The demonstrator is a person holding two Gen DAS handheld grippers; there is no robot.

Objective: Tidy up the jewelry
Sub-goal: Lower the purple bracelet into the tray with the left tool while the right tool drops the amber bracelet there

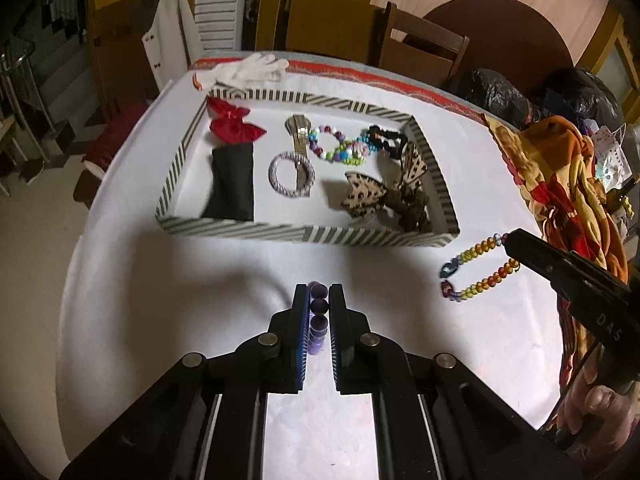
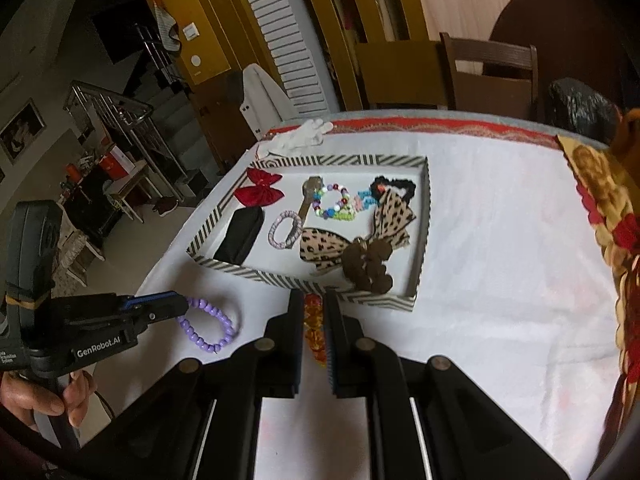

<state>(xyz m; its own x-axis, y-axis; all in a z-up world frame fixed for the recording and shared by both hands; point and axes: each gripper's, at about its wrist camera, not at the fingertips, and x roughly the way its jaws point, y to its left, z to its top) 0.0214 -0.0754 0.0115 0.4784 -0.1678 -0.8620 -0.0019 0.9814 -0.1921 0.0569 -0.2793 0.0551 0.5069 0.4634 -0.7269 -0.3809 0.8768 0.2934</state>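
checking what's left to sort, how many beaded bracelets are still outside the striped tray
2. The purple bracelet is in the left gripper; the amber bracelet is in the right gripper. Both are near the striped tray.

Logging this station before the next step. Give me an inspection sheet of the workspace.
Surface: white tablecloth, red edge at the far side.
Job's things: striped tray holding red bow, black pouch, leopard bow, bracelets.
Clutter: white glove; patterned cloth.
Grippers: left hand-held gripper shut on purple bead bracelet; right hand-held gripper shut on orange bead bracelet.
Cables: nothing seen.
Surroundings: wooden chair.
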